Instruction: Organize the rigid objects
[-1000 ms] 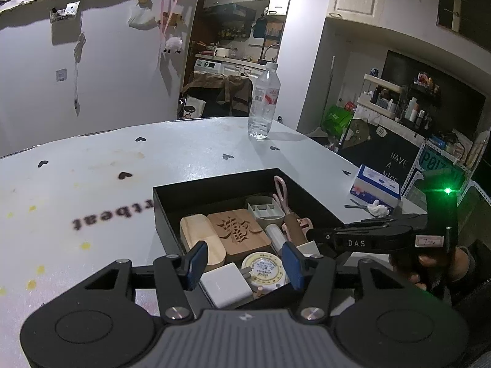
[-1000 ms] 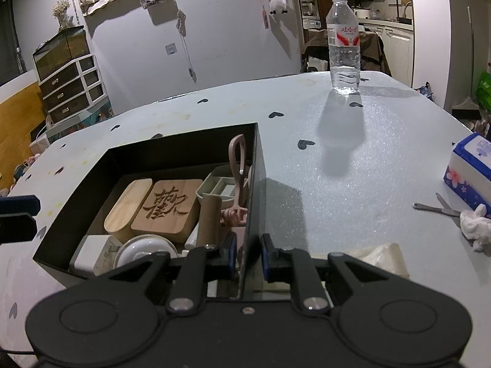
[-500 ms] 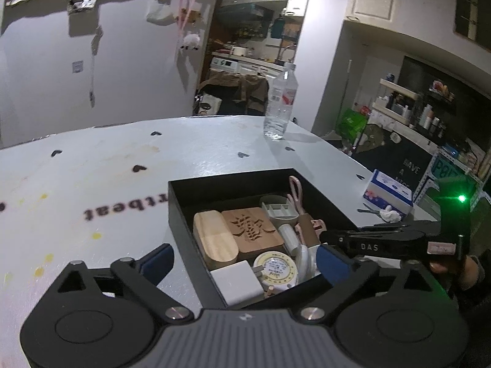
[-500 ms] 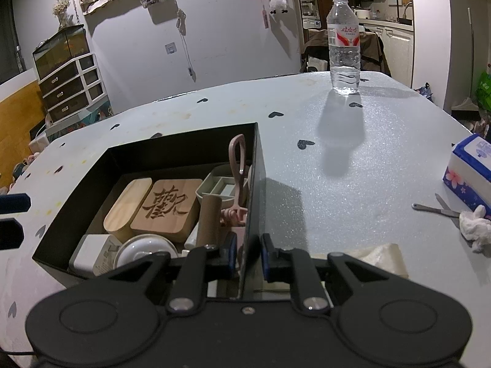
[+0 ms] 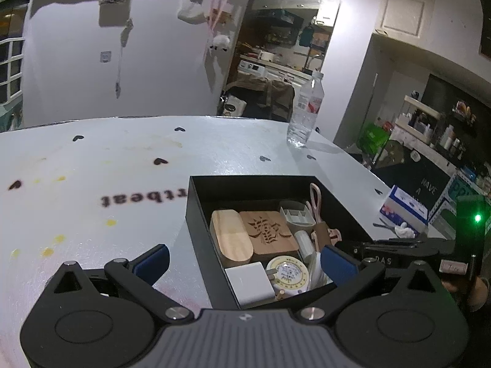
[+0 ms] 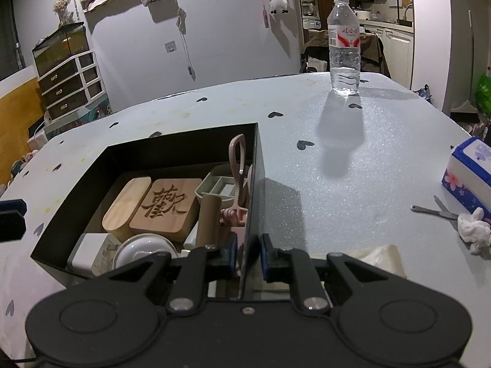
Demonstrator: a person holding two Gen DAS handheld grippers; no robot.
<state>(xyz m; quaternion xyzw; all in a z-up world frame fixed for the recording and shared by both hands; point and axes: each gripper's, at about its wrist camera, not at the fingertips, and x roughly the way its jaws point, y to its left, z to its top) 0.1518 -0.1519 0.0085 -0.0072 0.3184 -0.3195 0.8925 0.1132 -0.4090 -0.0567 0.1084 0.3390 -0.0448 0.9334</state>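
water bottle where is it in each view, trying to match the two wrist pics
Left wrist: water bottle stands right of centre at the table's far edge, beyond the black box.
Right wrist: water bottle upper right of centre, far beyond the box.
Shared landmark: carved wooden block inside the box.

Open black box (image 6: 144,156) sits on the desk near its front edge, packed. Inside lie a rounded light-wood lid (image 6: 125,204), a carved wooden square (image 6: 165,205) flat beside it, a grey divided tray (image 6: 219,185), pink scissors (image 6: 237,165) leaning upright on the right wall, a white charger block (image 5: 250,282), and a round tape measure (image 5: 287,276).
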